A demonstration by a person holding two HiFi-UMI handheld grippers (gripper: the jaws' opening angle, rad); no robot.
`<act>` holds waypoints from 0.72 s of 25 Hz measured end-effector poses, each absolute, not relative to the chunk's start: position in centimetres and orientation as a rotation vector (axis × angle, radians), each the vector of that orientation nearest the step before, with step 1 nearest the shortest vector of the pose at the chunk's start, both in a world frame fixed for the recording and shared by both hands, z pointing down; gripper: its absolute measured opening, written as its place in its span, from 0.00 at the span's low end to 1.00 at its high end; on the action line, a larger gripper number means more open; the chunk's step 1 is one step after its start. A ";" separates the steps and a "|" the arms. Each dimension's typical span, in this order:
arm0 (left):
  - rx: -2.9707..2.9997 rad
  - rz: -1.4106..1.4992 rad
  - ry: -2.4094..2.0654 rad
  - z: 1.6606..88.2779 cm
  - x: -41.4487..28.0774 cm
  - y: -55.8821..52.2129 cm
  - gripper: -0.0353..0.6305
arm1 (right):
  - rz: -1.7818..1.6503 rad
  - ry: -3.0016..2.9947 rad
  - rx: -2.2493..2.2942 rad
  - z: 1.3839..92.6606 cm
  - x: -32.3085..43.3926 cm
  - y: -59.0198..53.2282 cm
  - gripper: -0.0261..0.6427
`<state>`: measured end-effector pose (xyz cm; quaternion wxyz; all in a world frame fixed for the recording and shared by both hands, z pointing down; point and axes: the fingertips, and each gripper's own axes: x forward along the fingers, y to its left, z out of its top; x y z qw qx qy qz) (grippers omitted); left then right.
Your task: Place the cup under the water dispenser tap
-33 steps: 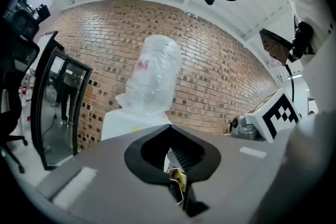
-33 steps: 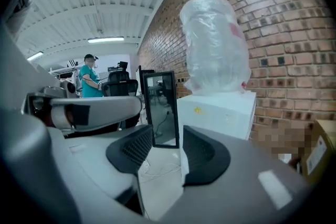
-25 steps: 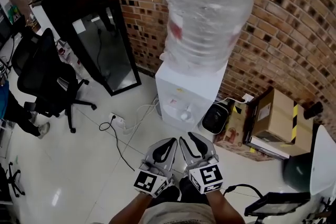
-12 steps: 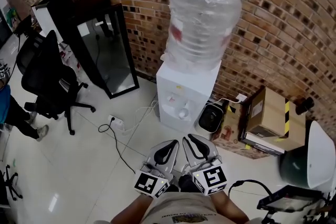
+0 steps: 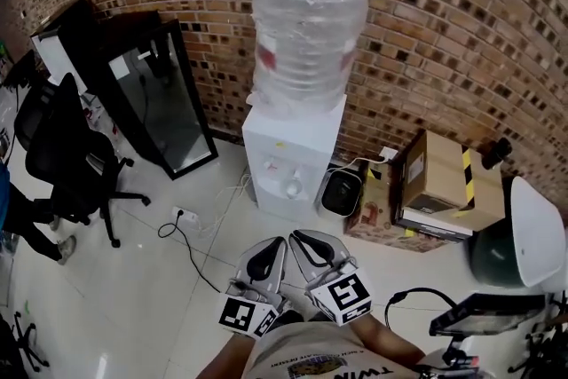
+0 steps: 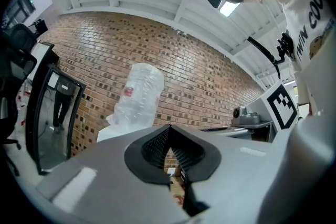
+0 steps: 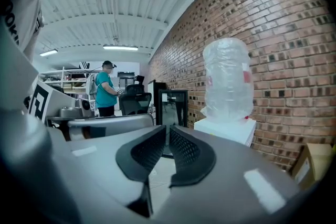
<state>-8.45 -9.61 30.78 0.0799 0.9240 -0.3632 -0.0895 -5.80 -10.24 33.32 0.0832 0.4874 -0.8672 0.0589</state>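
Looking down from my head, I hold my left tongs (image 5: 277,242) and right tongs (image 5: 300,237) side by side, facing the water dispenser (image 5: 288,160) against the brick wall (image 5: 461,31). The left tongs' view shows jaws together, empty. The right tongs' view shows jaws that have just been closing, tips all but touching, nothing between. No view shows me the cup.

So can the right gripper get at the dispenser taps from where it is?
Probably not yet: the taps stand across bare floor from the right gripper, though nothing blocks the way. Its jaws have just been closing, empty.
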 end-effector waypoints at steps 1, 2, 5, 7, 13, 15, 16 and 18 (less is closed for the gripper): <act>2.764 -0.266 -1.097 30.7 -8.7 -9.5 0.04 | 0.173 -2.596 1.448 33.2 -5.9 -10.1 0.07; 2.763 -0.264 -1.110 30.6 -8.9 -9.4 0.04 | 0.170 -2.601 1.441 33.1 -5.9 -9.9 0.06; 2.755 -0.256 -1.143 30.5 -9.0 -8.5 0.04 | 0.171 -2.602 1.429 33.1 -5.4 -8.8 0.05; 2.757 -0.255 -1.146 30.4 -8.5 -7.5 0.04 | 0.168 -2.603 1.430 33.0 -4.8 -7.9 0.05; 2.759 -0.241 -1.144 30.4 -6.0 -3.3 0.04 | 0.162 -2.622 1.430 32.5 -2.8 -3.1 0.05; 2.755 -0.232 -1.138 30.8 -4.8 -1.2 0.04 | 0.170 -2.618 1.440 32.7 -1.5 -1.0 0.05; 2.754 -0.228 -1.133 31.0 -4.2 -0.1 0.04 | 0.177 -2.615 1.446 32.9 -0.8 0.2 0.05; 2.753 -0.222 -1.130 31.5 -3.1 2.3 0.04 | 0.192 -2.617 1.454 33.4 0.4 2.6 0.05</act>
